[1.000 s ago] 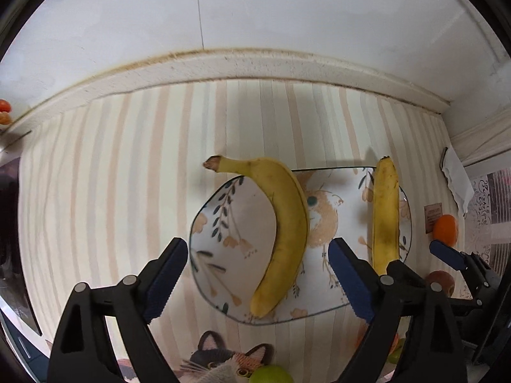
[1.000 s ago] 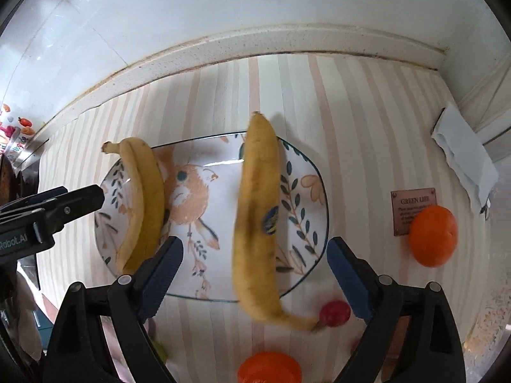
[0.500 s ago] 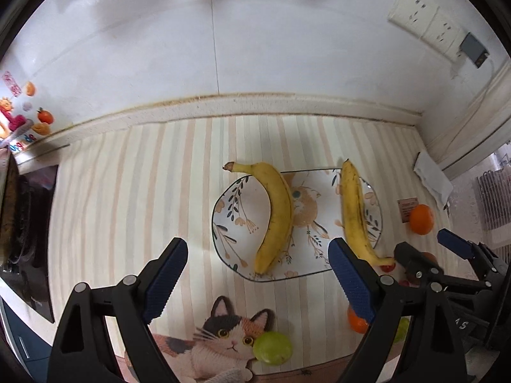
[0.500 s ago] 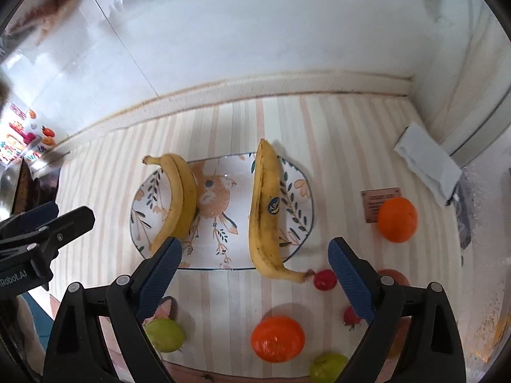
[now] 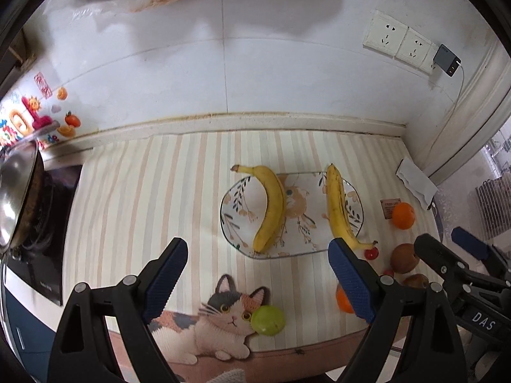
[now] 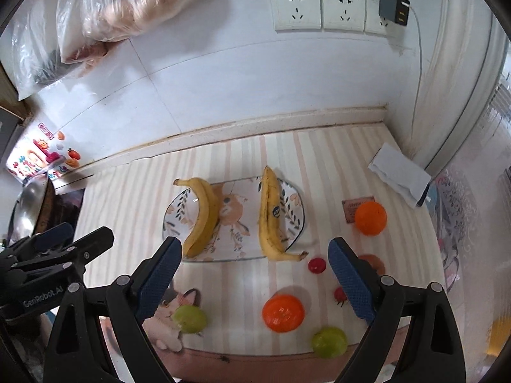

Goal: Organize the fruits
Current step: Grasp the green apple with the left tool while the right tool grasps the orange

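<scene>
Two bananas lie on a patterned plate (image 5: 300, 242) (image 6: 238, 249): a left banana (image 5: 271, 207) (image 6: 204, 214) and a right banana (image 5: 338, 207) (image 6: 270, 217) with a sticker. Loose fruit lies on the striped mat: an orange (image 5: 403, 215) (image 6: 370, 217), a second orange (image 6: 282, 312), a green fruit (image 5: 267, 319) (image 6: 190, 318), another green fruit (image 6: 329, 341), small red fruits (image 6: 316, 265), brown fruits (image 5: 404, 258). My left gripper (image 5: 258, 281) is open and empty, high above the mat's front. My right gripper (image 6: 255, 281) is open and empty, beside it.
A wok (image 5: 16, 198) sits on a stove at the left. A folded white cloth (image 6: 399, 180) lies at the right by the wall. Wall sockets (image 6: 319, 8) with a charger and hanging plastic bags (image 6: 105, 16) are above. The counter's front edge is near.
Both grippers have pulled up and back from the plate, so the view widened. Both bananas stay on the plate. Both grippers stay open.
</scene>
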`<move>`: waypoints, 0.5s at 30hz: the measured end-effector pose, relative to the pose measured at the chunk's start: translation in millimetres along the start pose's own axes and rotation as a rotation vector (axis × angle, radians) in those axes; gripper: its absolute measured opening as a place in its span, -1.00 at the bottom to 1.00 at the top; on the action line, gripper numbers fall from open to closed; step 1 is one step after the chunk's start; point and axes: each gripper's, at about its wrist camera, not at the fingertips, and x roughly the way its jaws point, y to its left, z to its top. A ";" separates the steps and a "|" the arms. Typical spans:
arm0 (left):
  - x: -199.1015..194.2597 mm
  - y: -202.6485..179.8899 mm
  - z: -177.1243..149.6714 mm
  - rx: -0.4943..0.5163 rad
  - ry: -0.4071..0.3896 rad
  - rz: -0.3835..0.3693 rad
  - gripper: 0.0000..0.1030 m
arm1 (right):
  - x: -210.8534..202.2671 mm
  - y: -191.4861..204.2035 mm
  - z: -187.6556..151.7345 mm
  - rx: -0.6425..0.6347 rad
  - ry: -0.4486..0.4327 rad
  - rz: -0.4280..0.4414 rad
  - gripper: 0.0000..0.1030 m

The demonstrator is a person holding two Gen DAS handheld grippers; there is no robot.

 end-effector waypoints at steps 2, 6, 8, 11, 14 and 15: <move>6.5 4.6 -7.0 -0.019 0.040 -0.009 0.75 | 6.5 -4.4 -10.1 0.020 0.037 0.016 0.84; 34.1 10.4 -29.8 -0.033 0.146 -0.006 0.75 | 44.6 -21.5 -37.9 0.056 0.154 0.008 0.85; 57.9 10.3 -46.7 -0.019 0.230 -0.005 0.75 | 64.4 -31.2 -49.9 0.084 0.208 0.013 0.85; 96.4 8.7 -71.2 -0.016 0.363 -0.031 0.75 | 97.6 -47.6 -70.2 0.123 0.295 0.016 0.84; 128.8 6.8 -94.3 -0.037 0.471 -0.069 0.75 | 128.6 -61.0 -88.5 0.157 0.374 0.020 0.84; 136.1 6.3 -98.6 -0.043 0.492 -0.072 0.75 | 135.0 -63.5 -91.4 0.160 0.387 0.021 0.82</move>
